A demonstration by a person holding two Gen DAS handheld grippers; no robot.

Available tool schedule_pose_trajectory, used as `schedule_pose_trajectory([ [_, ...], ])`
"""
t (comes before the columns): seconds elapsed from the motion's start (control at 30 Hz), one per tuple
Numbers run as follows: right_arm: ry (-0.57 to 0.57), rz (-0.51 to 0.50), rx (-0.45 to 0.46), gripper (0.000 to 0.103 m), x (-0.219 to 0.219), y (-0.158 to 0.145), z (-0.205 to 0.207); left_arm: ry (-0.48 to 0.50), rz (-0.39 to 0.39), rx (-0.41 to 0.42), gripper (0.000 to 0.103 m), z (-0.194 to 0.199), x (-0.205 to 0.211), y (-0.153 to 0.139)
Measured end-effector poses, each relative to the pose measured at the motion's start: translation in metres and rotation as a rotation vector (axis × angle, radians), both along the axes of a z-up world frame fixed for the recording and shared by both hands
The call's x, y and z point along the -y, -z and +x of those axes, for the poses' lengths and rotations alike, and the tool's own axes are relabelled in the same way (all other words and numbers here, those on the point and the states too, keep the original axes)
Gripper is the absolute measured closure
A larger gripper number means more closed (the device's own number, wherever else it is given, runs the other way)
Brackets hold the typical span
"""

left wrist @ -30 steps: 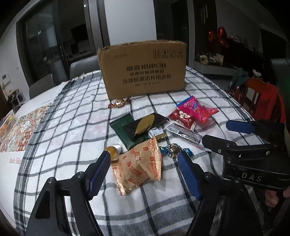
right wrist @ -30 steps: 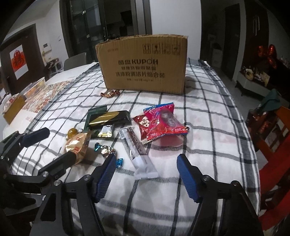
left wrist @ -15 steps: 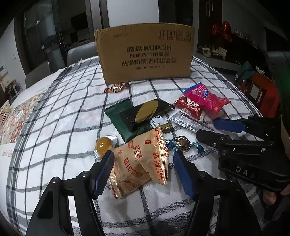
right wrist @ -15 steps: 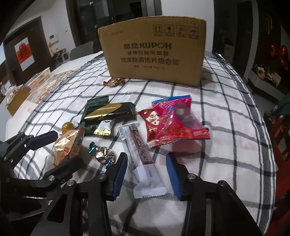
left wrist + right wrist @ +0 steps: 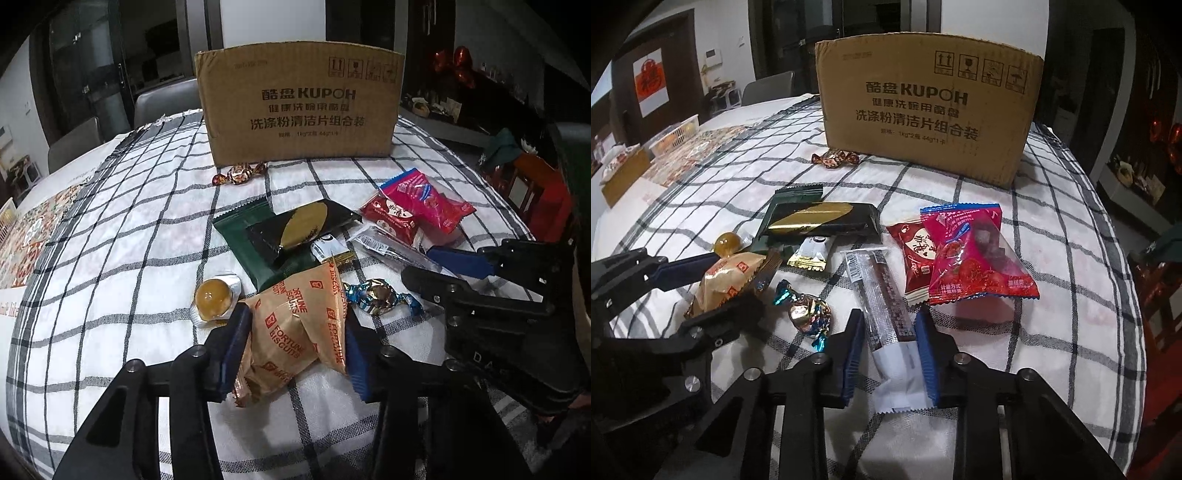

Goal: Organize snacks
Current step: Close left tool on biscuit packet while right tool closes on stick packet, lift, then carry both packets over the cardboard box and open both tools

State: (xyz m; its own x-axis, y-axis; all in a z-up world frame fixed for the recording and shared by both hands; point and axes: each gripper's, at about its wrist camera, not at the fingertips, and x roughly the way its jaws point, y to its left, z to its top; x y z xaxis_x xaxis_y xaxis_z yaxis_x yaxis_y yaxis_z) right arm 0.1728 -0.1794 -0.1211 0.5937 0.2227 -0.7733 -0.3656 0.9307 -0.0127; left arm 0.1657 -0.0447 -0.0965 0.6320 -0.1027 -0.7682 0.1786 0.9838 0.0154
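Both grippers have sunk onto the snacks, jaws just closing. Nearest, the left gripper (image 5: 295,343) has narrowed until its pads touch the fortune biscuit packet (image 5: 295,332); the right gripper (image 5: 890,350) brackets the chocolate bar wrapper (image 5: 886,306), its pads at the wrapper's edges. Both point steeply down at the checked tablecloth (image 5: 110,258). The pick-up step seems in hand; next comes lifting each snack to the cardboard box (image 5: 299,103) beyond.
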Motion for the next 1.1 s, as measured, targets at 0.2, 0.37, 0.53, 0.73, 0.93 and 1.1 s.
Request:
schedule_pose_trajectory([
  [0.2,0.008,0.011,0.006,0.076,-0.001,-0.006,-0.009,0.007,-0.032,0.009,0.06,-0.003,-0.004,-0.005],
  [0.37,0.018,0.018,0.035,0.076,-0.001,-0.018,-0.02,0.017,-0.04,0.046,0.06,-0.011,-0.002,-0.017],
  [0.53,0.035,0.044,0.056,0.076,-0.001,-0.032,-0.029,0.025,-0.04,0.097,0.06,-0.021,-0.003,-0.036],
  [0.73,0.056,0.071,0.1,0.076,0.0,-0.053,-0.041,0.021,-0.069,0.127,0.06,-0.026,-0.011,-0.054],
  [0.93,0.08,0.096,0.156,0.076,0.002,-0.077,-0.048,0.032,-0.114,0.159,0.06,-0.026,-0.022,-0.075],
  [1.1,0.097,0.119,0.213,0.076,0.002,-0.099,-0.049,0.062,-0.129,0.227,0.06,-0.024,-0.024,-0.101],
])
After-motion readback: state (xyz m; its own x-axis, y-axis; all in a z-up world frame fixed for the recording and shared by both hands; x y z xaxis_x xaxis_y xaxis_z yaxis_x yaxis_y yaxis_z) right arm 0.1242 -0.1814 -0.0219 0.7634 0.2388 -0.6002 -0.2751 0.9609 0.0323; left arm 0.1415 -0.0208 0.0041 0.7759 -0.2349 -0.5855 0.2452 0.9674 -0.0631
